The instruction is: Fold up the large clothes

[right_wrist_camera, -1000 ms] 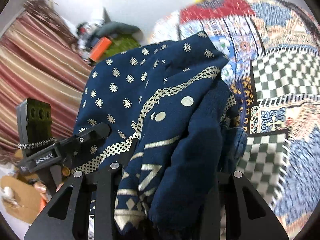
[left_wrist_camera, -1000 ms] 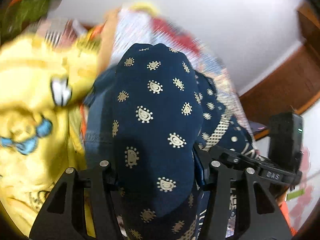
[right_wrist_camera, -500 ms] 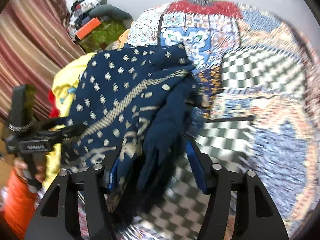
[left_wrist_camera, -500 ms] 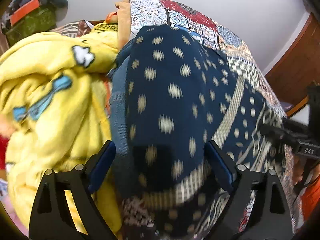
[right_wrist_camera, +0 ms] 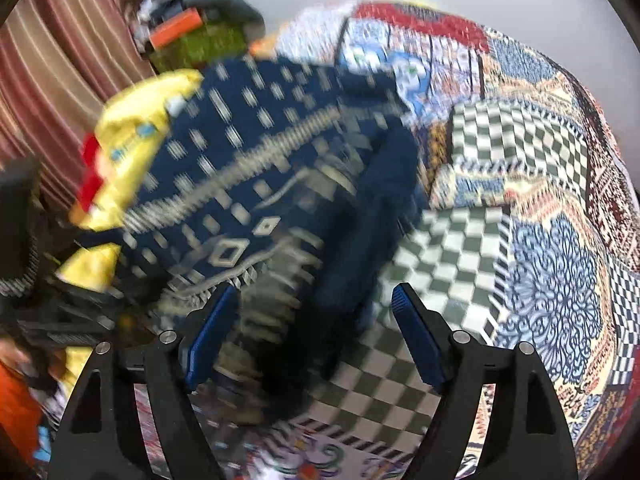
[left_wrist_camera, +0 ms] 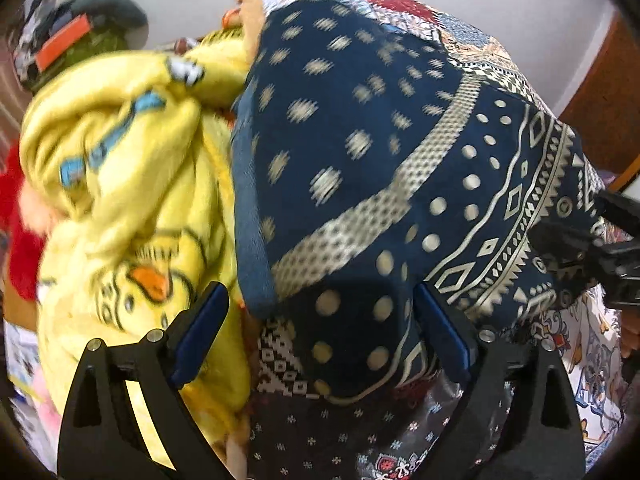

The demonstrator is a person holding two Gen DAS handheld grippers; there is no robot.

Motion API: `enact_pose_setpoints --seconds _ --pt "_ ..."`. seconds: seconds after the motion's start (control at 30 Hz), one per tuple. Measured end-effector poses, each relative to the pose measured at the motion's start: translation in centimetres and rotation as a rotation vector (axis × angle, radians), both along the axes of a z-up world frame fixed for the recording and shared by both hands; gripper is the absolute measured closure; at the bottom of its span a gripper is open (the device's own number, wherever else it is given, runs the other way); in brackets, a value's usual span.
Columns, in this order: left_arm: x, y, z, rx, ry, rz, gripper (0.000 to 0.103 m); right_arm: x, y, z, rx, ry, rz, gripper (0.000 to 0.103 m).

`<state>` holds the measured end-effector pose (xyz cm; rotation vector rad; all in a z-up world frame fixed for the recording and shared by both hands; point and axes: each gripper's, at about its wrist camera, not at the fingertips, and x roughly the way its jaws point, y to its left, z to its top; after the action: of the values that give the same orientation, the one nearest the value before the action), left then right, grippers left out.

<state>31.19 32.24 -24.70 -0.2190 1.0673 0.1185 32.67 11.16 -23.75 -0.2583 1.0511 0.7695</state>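
Observation:
A navy garment with cream dots and geometric bands (left_wrist_camera: 380, 168) lies in a heap on the patchwork bedspread (right_wrist_camera: 520, 184); it also shows blurred in the right wrist view (right_wrist_camera: 248, 200). My left gripper (left_wrist_camera: 320, 328) is open, its blue pads (left_wrist_camera: 200, 332) spread on either side of the garment's near edge. My right gripper (right_wrist_camera: 316, 336) is open too, with the garment's dark folds lying between its pads (right_wrist_camera: 416, 340). Neither gripper holds the cloth. The right gripper shows at the right edge of the left wrist view (left_wrist_camera: 600, 248).
A yellow cartoon-print blanket (left_wrist_camera: 120, 184) is piled left of the garment, with red cloth (left_wrist_camera: 20, 216) beyond it. A green bag with an orange strip (right_wrist_camera: 192, 36) sits at the bed's far corner. Striped curtains (right_wrist_camera: 60, 60) hang at the left.
Both grippers were shut on the navy garment a second ago and have opened. The garment has dropped onto the bedspread next to the yellow blanket, and both grippers have drawn back.

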Motion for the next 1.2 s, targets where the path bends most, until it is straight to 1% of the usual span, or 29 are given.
enact_pose_setpoints --seconds 0.03,0.1,0.2,0.27,0.4,0.5,0.6,0.7,0.77,0.8,0.9,1.03,1.1,1.2 --pt "-0.5 0.4 -0.1 -0.025 -0.003 0.006 0.008 0.0 -0.5 -0.3 0.006 0.003 0.008 0.025" --pt "-1.5 1.0 -0.1 -0.067 -0.013 0.021 0.008 0.3 -2.2 -0.7 0.026 0.014 0.005 0.019" --pt "-3.3 1.5 0.4 -0.101 -0.026 0.045 0.008 0.5 -4.2 -0.4 0.042 0.037 -0.010 0.018" --pt "-4.4 1.4 1.2 -0.087 -0.032 0.060 0.009 0.4 -5.1 0.1 0.039 0.035 -0.026 0.018" --pt "-6.2 0.5 3.4 -0.016 -0.043 0.091 0.009 -0.8 -6.6 2.4 0.031 -0.007 -0.066 0.018" --pt "-7.7 -1.1 6.4 0.028 -0.101 0.091 0.009 -2.3 -7.1 4.2 0.040 -0.061 -0.077 0.018" --pt "-9.8 -3.3 10.6 0.083 -0.194 0.078 0.009 -4.4 -7.6 7.1 0.084 -0.116 -0.061 0.017" --pt "-12.1 -5.7 15.2 0.136 -0.300 0.059 0.009 -7.4 -8.7 11.2 0.160 -0.202 -0.063 0.016" --pt "-14.0 -7.7 18.3 0.162 -0.388 0.051 0.009 -9.0 -9.5 13.5 0.210 -0.244 -0.061 0.016" --pt "-15.0 -8.5 19.7 0.173 -0.428 0.049 0.009 -10.3 -10.1 15.1 0.243 -0.280 -0.062 0.016" --pt "-18.5 -11.1 24.0 0.217 -0.568 0.059 0.009 -13.4 -11.1 18.6 0.322 -0.373 -0.057 0.016" --pt "-22.8 -13.8 27.5 0.246 -0.705 0.074 0.009 -17.8 -12.9 22.1 0.413 -0.505 -0.059 0.016" --pt "-24.7 -15.1 28.6 0.255 -0.757 0.080 0.009 -19.8 -13.7 23.3 0.453 -0.560 -0.064 0.016" --pt "-27.6 -16.9 29.7 0.291 -0.826 0.100 0.009 -23.0 -15.1 24.5 0.511 -0.632 -0.093 0.016"
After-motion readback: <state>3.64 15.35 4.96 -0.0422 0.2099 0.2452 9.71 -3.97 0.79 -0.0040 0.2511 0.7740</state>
